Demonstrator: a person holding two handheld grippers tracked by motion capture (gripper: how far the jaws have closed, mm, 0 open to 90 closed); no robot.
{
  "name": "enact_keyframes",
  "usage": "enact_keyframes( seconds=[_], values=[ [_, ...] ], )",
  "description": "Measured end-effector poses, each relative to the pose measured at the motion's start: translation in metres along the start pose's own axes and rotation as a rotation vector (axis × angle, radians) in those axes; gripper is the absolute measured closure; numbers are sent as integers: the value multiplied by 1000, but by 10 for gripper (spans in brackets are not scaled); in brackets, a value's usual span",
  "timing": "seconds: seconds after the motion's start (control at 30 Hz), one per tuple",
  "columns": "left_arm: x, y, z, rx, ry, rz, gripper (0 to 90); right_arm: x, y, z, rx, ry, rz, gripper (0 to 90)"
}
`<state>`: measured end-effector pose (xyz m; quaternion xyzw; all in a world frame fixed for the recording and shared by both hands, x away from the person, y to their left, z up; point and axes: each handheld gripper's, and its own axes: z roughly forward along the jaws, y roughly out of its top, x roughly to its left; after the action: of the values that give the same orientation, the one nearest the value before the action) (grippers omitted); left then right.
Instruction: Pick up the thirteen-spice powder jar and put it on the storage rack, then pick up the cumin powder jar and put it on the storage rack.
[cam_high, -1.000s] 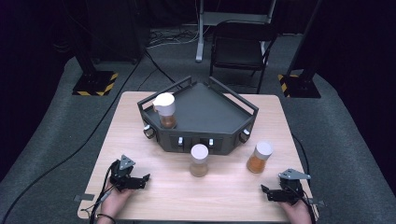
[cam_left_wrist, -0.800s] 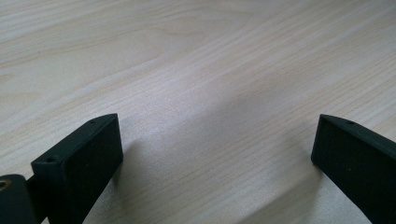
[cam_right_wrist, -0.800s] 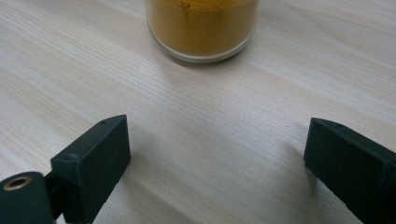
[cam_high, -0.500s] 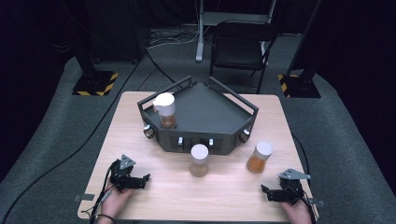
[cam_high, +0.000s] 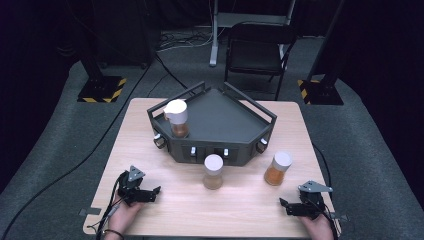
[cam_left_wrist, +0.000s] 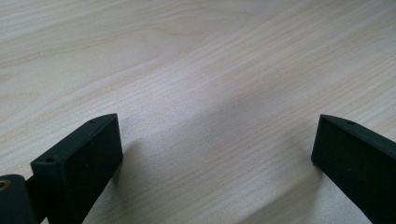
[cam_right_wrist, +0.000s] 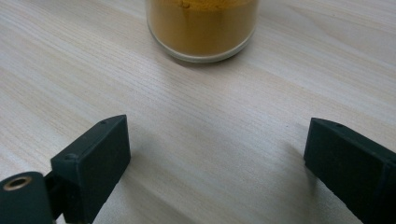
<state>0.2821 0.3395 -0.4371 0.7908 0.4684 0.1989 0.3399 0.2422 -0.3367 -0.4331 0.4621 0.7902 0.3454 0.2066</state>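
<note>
- The right gripper (cam_high: 294, 208) rests on the light wooden table (cam_high: 240, 215), just short of the clear glass jar of orange powder with a white lid (cam_high: 277, 168), which stands upright in front of the dark grey angular tray (cam_high: 220, 117).
- Nothing has moved since the earlier frames.
- Its jaws gape wide, empty; the left gripper (cam_high: 150, 194), likewise wide and empty, sits well left of that jar.

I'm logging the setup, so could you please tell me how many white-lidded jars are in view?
3: one jar on the tray at the dark tray's left corner, one middle jar on the table before the tray, one right jar nearest the right hand-held gripper.
</note>
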Motion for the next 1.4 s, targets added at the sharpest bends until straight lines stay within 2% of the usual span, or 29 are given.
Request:
enact_keyframes(
  seconds=[0.57, 0.77, 0.93, 1.23, 1.4],
  values=[
    [0, 0, 0, 0, 0, 0, 14, 0, 0, 0, 0, -1, 1, 63],
    [0, 0, 0, 0, 0, 0, 14, 1, 2, -1, 0, 7, 5, 90],
    [0, 0, 0, 0, 0, 0, 14, 5, 2, -4, -31, 16, 0, 91],
    [0, 0, 0, 0, 0, 0, 14, 15, 7, -5, -52, 44, -22, 97],
    [0, 0, 0, 0, 0, 0, 14, 19, 9, -6, -84, 70, -11, 99]
  ],
)
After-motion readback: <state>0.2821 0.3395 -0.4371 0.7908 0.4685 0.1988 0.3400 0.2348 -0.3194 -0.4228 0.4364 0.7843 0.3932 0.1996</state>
